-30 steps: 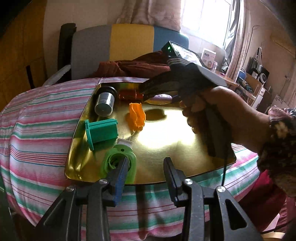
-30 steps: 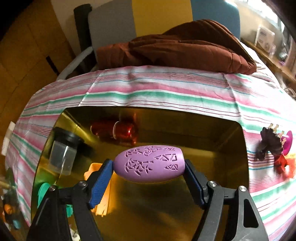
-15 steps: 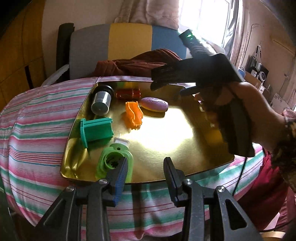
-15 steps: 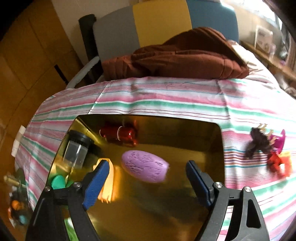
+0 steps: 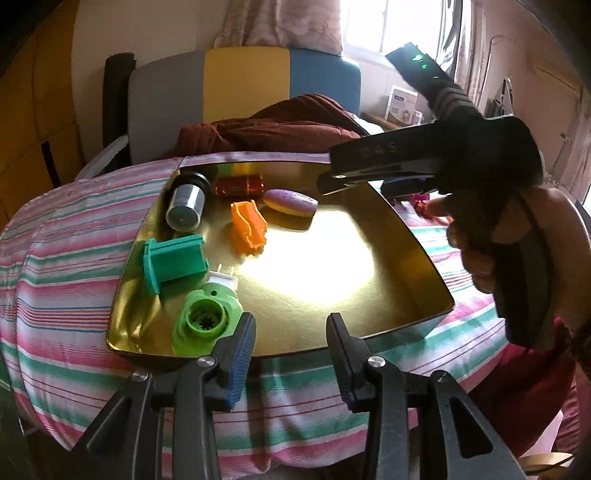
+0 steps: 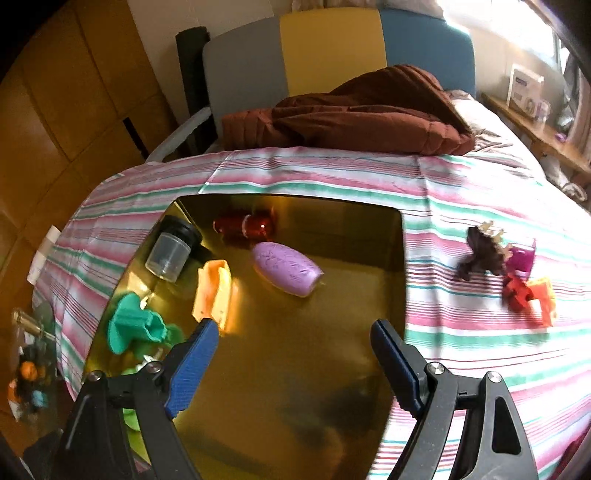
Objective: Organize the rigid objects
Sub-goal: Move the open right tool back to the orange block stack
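Home bedroom, striped pink/green sheet [image 6: 480, 343] over a bed, brown quilted blanket [image 6: 362, 114] bunched up, grey/yellow/blue headboard [image 6: 332, 48] at the wall, curtained window [image 5: 384, 22], cluttered shelf w/ boxes [image 6: 524, 90], wood-panel wall [image 6: 66, 92].

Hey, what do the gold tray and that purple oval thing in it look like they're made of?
The tray looks like thin metal with a glossy gold finish: it mirrors the window glare and the items on it. It could be foil-coated card. The purple oval looks like matte moulded plastic or possibly soap; its surface is dull with a pressed pattern.
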`<action>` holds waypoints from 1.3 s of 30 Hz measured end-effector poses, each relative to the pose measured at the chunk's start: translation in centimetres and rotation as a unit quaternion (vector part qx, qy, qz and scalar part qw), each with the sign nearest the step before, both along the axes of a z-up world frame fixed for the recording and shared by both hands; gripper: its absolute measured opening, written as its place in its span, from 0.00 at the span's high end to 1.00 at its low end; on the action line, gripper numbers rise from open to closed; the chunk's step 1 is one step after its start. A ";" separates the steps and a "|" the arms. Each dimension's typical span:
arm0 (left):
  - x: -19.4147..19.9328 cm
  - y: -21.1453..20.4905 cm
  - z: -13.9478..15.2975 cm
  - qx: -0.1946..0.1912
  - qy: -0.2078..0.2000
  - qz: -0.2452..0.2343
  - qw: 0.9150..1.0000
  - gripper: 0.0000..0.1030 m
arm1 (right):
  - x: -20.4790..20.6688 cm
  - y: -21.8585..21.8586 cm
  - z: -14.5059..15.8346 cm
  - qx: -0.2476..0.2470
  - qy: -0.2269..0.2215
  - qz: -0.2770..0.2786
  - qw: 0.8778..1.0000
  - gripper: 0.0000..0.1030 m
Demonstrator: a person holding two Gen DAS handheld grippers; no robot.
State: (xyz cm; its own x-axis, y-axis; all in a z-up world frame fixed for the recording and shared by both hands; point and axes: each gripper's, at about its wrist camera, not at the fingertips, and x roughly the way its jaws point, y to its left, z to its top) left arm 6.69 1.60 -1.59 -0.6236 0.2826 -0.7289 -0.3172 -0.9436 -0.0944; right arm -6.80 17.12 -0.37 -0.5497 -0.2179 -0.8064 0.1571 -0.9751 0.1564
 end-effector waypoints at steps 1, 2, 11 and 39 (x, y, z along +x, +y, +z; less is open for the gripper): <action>0.1 0.2 0.0 -0.001 0.000 -0.002 1.000 0.62 | 0.3 0.4 0.1 0.005 0.004 -0.001 1.000 0.17; 0.2 0.4 0.0 -0.002 0.000 -0.004 1.000 0.62 | 0.6 0.7 0.2 0.007 0.006 -0.003 1.000 0.17; 0.7 2.8 0.0 -0.015 -0.002 -0.029 0.999 0.62 | 2.5 6.6 0.0 0.003 0.005 -0.055 0.998 0.17; 1.8 9.3 0.5 -0.046 -0.001 -0.100 0.994 0.62 | 3.8 18.8 -2.4 0.054 -0.047 -0.143 0.987 0.17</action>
State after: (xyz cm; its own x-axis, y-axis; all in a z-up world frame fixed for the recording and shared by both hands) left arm 8.45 10.85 -1.10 -0.5598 0.3327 -0.7589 -0.4987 -0.8667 -0.0121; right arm -3.04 35.92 -2.72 -0.4974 0.0251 -0.8672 -0.1380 -0.9891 0.0505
